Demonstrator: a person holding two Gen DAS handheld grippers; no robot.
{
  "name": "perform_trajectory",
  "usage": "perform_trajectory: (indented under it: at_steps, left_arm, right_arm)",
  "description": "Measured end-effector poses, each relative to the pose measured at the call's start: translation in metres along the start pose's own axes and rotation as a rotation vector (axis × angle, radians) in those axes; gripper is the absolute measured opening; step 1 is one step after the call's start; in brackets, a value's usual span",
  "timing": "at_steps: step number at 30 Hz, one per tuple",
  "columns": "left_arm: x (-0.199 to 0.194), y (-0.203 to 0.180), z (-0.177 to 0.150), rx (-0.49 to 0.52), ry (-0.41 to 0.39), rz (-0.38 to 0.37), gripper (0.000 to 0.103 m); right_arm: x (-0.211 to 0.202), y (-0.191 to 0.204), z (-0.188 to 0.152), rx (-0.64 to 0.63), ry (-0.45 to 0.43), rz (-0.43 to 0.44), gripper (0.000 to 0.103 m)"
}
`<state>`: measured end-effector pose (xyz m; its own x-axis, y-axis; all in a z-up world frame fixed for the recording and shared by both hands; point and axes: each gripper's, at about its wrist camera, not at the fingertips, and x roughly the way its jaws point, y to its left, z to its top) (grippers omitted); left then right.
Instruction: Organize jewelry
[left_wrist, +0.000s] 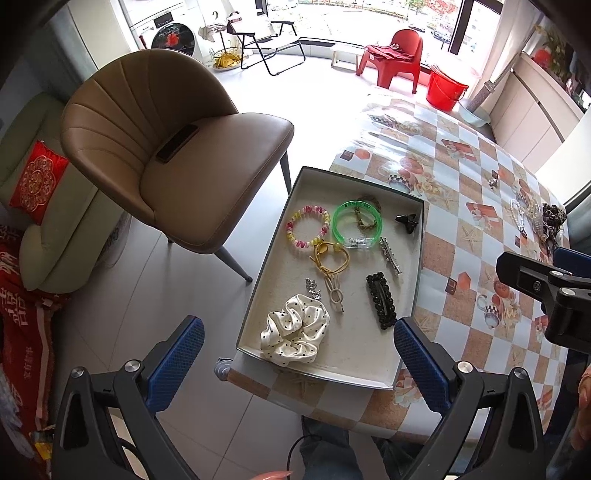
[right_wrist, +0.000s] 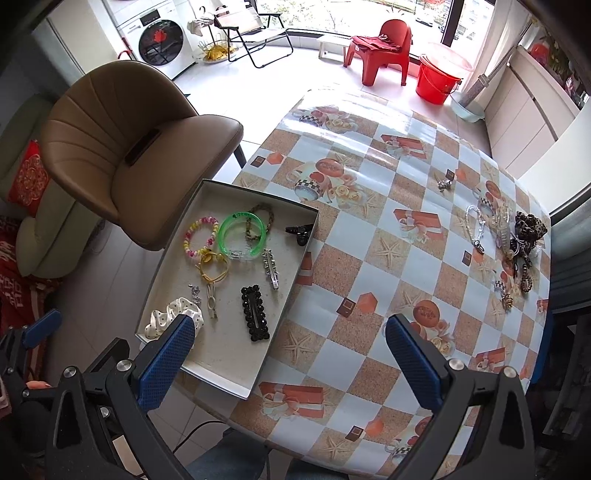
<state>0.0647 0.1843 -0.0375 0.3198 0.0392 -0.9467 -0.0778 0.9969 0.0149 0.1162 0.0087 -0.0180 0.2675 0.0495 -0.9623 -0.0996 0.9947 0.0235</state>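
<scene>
A shallow grey box (left_wrist: 413, 273) (right_wrist: 288, 273) lies on the table's left edge. It holds a beaded bracelet (left_wrist: 308, 230), a green bangle (left_wrist: 356, 224) (right_wrist: 241, 235), a yellow hair tie (left_wrist: 330, 260), a black clip (left_wrist: 382, 300) (right_wrist: 254, 313), a silver clip (left_wrist: 390, 255) and a white dotted scrunchie (left_wrist: 295, 332) (right_wrist: 162, 319). Loose jewelry (right_wrist: 517, 240) is piled at the table's far right, with a small charm (right_wrist: 445, 181) apart from it. My left gripper (left_wrist: 299, 363) is open above the box's near end. My right gripper (right_wrist: 290, 363) is open above the table, empty.
The table (right_wrist: 388, 229) has a checked plastic cloth. A tan chair (left_wrist: 166, 147) (right_wrist: 140, 147) with a phone on it stands left of the table. A sofa (left_wrist: 37, 206) is farther left. A red chair (right_wrist: 380, 51) and red bucket (right_wrist: 439, 81) stand by the window.
</scene>
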Motion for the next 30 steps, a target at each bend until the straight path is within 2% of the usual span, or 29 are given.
perform_trajectory:
  at_steps: [30]
  left_arm:
    - [0.0029,0.0043,-0.0007,-0.001,0.005,0.001,0.103]
  right_arm:
    - [0.0008,0.0006,-0.0010,0.000,0.000,-0.001,0.103]
